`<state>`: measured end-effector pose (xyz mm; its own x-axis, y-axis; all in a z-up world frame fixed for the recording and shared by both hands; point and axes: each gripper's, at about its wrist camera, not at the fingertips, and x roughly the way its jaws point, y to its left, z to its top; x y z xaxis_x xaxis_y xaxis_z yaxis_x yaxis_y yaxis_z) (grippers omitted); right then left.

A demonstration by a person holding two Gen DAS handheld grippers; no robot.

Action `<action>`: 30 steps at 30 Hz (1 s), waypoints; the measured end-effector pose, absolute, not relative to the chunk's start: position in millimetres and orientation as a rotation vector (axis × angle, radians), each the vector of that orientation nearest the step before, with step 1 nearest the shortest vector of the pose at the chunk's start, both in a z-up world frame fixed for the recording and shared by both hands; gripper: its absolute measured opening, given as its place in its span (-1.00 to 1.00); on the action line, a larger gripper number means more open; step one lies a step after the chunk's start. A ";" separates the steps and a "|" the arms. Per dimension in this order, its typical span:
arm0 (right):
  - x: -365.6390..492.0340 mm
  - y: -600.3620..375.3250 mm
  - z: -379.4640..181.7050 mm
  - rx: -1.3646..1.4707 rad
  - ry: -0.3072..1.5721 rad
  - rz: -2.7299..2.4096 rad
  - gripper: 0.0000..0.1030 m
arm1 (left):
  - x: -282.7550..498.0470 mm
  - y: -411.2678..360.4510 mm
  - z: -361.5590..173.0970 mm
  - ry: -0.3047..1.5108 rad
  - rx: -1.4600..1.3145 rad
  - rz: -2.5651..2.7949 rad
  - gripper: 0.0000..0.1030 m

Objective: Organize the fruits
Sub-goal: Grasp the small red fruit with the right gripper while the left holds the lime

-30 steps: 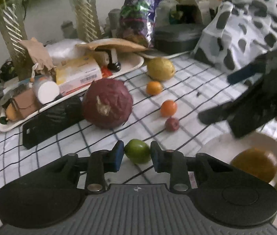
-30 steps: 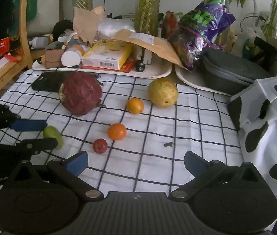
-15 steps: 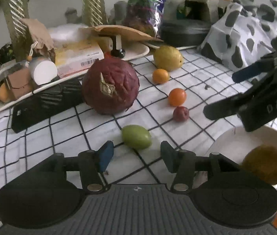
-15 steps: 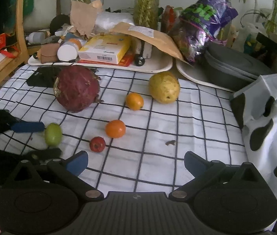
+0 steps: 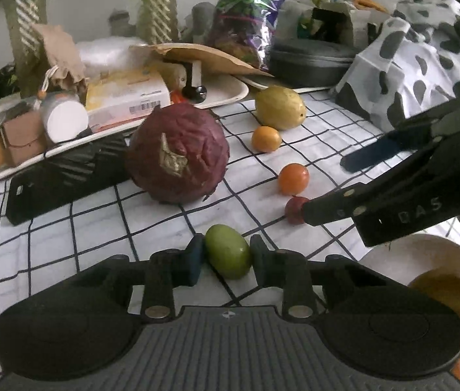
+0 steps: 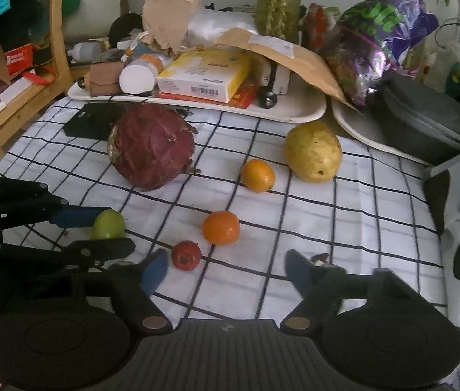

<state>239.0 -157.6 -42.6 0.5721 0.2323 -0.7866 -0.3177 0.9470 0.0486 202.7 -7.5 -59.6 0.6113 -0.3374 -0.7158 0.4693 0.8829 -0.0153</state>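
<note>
my left gripper (image 5: 226,255) is clamped around the green fruit (image 5: 228,255), one blue pad on each side of it, down low over the checked tablecloth (image 5: 99,221). from the right wrist view the same green fruit (image 6: 107,224) sits between the two fingers, right by the cloth; can't tell if it's lifted. my right gripper (image 6: 226,272) is spread wide with nothing in it, hanging just beside the small red fruit (image 6: 186,255). an orange fruit (image 6: 221,227) is near that, another orange one (image 6: 257,175) further back beside the yellow pear-shaped fruit (image 6: 313,151), and the red cabbage (image 6: 151,146) off to the left. the white bowl (image 5: 402,254) by my right side already has a brownish fruit (image 5: 443,290) in it.
</note>
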 end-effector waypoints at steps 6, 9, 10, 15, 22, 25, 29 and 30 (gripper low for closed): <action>242.6 -151.0 -46.2 -0.078 0.936 0.395 -0.15 | 207.3 5.5 -52.1 0.777 0.143 -0.417 -0.45; 241.4 -142.1 -47.7 -0.104 0.939 0.427 -0.23 | 208.0 7.7 -50.4 0.773 0.144 -0.403 -0.46; 241.8 -139.8 -49.3 -0.113 0.939 0.431 -0.23 | 208.1 7.7 -49.8 0.773 0.144 -0.403 -0.46; 243.1 -131.8 -52.0 -0.152 0.921 0.426 -0.52 | 205.4 7.0 -49.4 0.767 0.146 -0.418 -0.47; 234.0 -134.5 -44.9 -0.154 0.893 0.446 -0.63 | 194.0 10.3 -40.6 0.744 0.100 -0.471 -0.49; 227.2 -142.1 -35.8 -0.134 0.875 0.437 -0.63 | 186.4 13.1 -36.4 0.731 0.078 -0.485 -0.50; 215.0 -155.6 -23.1 -0.098 0.850 0.428 -0.63 | 172.4 19.2 -31.4 0.720 0.023 -0.501 -0.50; 211.4 -158.5 -20.9 -0.089 0.847 0.424 -0.63 | 168.3 20.1 -30.2 0.718 0.014 -0.504 -0.50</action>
<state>211.4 -158.5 -20.9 0.5845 0.3279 -0.7422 -0.3979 0.9130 0.0900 168.3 20.1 -30.2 0.6394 -0.4375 -0.6323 0.4469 0.8806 -0.1574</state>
